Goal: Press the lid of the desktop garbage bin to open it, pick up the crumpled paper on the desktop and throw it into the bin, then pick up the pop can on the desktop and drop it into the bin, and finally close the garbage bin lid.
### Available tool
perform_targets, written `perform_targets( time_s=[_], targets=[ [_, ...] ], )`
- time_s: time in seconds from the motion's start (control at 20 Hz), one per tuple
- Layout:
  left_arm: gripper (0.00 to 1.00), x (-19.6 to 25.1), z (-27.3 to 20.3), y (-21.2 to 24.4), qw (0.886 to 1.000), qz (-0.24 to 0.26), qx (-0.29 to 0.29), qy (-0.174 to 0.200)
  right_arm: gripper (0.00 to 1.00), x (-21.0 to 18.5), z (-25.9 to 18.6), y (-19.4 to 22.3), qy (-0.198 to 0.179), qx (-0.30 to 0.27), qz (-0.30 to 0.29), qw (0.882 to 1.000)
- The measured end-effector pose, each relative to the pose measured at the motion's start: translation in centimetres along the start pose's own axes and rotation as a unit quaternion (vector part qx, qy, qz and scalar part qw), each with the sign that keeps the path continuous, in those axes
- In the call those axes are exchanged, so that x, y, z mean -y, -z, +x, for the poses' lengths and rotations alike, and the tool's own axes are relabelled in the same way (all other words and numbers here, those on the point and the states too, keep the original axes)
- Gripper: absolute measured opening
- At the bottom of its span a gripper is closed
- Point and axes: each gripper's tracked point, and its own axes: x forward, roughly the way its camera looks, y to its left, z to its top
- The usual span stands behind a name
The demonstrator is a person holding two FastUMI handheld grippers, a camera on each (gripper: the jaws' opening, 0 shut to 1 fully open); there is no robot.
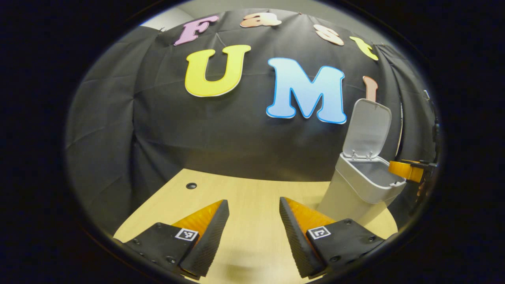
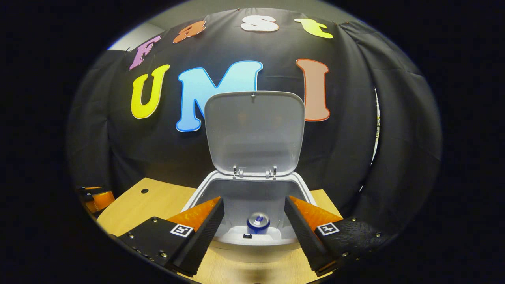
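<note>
Bin: white desktop bin (image 2: 252, 240) on the wooden table (image 2: 158, 201), mouth open; in the left gripper view it stands at the table's far right.
Lid: lid (image 2: 254, 132) raised upright on its rear hinges, inner face toward the right gripper.
Can: blue pop can (image 2: 258, 223) inside the bin, seen from above between the right gripper's fingers, touching neither.
Paper: crumpled paper not made out; cannot tell whether it lies under the can.
Right gripper: right gripper (image 2: 254, 232) poised over the bin's front rim, jaws spread wide, holding nothing.
Left gripper: left gripper (image 1: 254, 232) low over bare table, well apart from the bin, jaws wide open, empty.
Step in hand: by the look of it, the can drop is done; closing the lid remains.
Next move: likely calls for the right gripper to rise above the lid's top edge and push it forward and down until it latches, fingers kept out of the mouth.
</note>
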Motion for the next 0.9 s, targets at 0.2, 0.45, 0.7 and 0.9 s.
perform_targets(
  time_s=[0.2, 0.45, 0.7, 0.9],
  targets=[
    [0.87, -0.2, -0.2, -0.1, 1.0, -0.001, 0.001, 0.0, 0.98, -0.3, 0.0, -0.9, -0.001, 0.009, 0.003, 1.0],
    [0.87, -0.6, -0.6, 0.0, 1.0, -0.005, 0.001, -0.002, 0.98, -0.6, 0.6, -4.4, -0.006, 0.038, -0.005, 0.999],
    [0.87, -1.1, -0.8, 0.0, 1.0, -0.004, -0.001, -0.007, 0.98, -0.8, 1.4, -9.6, -0.01, 0.073, -0.013, 0.997],
    [0.87, -1.8, -1.2, 0.5, 1.0, -0.008, -0.005, -0.013, 0.98, -0.6, 2.1, -13.5, -0.005, 0.103, -0.014, 0.995]
  ],
)
